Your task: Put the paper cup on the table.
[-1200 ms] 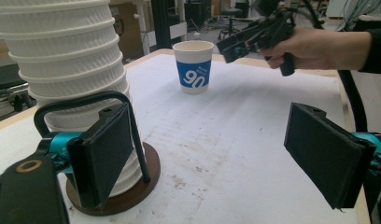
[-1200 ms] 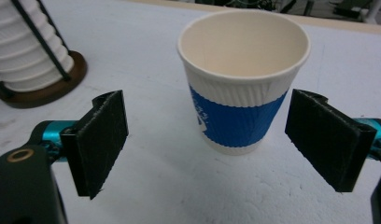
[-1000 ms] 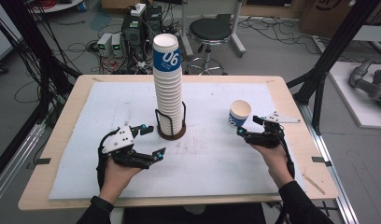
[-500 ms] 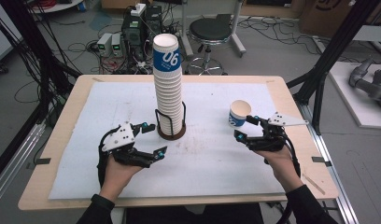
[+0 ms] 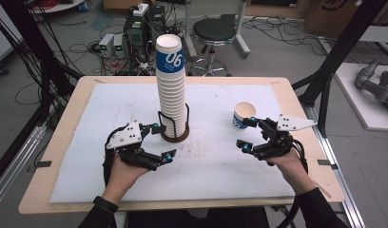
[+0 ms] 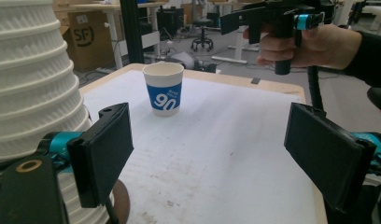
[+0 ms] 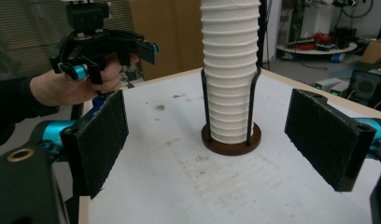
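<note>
Backed off the round paper cup (image 5: 243, 115), right gripper (image 5: 245, 134) spreads its flat jaws; left gripper (image 5: 162, 141) gapes too.

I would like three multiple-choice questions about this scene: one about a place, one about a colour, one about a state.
1. Where does the single cup stand?
A. beside the right gripper
B. on top of the stack
C. on the floor

2. What colour is the band on the cup?
A. red
B. blue
C. green

3. How do the left gripper's jaws stand?
A. shut on the cup
B. shut on nothing
C. open

Answers:
1 A, it stands on the table just ahead of that gripper.
2 B, a blue band with white numerals.
3 C, a wide gap shows between the jaws.
</note>
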`<state>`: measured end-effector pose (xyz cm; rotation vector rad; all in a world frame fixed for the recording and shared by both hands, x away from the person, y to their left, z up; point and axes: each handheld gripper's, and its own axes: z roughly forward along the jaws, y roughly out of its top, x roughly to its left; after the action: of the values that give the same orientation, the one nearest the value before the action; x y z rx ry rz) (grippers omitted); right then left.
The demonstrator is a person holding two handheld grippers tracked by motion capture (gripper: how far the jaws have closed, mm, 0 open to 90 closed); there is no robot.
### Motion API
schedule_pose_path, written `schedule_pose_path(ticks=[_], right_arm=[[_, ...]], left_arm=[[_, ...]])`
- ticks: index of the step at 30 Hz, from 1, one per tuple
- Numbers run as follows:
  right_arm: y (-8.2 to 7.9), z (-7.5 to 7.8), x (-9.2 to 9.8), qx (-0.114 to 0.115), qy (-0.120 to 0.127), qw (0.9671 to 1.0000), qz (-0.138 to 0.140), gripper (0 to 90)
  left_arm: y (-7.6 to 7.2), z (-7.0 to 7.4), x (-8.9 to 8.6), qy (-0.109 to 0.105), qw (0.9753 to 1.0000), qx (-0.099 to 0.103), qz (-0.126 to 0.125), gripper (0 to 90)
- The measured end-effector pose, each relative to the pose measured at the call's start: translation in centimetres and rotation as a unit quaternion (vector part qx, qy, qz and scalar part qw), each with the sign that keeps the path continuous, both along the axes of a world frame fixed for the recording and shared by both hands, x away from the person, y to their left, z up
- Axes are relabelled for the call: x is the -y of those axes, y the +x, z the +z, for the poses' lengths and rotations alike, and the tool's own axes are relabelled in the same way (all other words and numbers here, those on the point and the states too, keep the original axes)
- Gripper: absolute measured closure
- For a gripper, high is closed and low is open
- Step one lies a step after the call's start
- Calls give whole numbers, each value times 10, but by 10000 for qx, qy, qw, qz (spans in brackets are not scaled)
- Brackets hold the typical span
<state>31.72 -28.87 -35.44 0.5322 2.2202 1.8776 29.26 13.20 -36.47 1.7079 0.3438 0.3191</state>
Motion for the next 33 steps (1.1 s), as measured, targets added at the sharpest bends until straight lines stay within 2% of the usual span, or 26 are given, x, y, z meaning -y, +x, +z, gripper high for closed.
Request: schedule_pose_path(ticks=[6,10,23,33], right_arm=[[-3,6,-3,94,-40,9999,-83,138],[-3,6,-5,17,-92,9999,-100,139],[-3,9,-8,56,-164,9998,-139,149],[0,6,-6,-26,-151,9996,-241,149]], left_arm=[[0,3,-4,-120,9999,-14,-8,154],[1,4,-8,-233,9997,-38,15,154],[-2,6,-15,-259,9996,5,120,154],[-2,6,-21,-268,9994,12,195,154]])
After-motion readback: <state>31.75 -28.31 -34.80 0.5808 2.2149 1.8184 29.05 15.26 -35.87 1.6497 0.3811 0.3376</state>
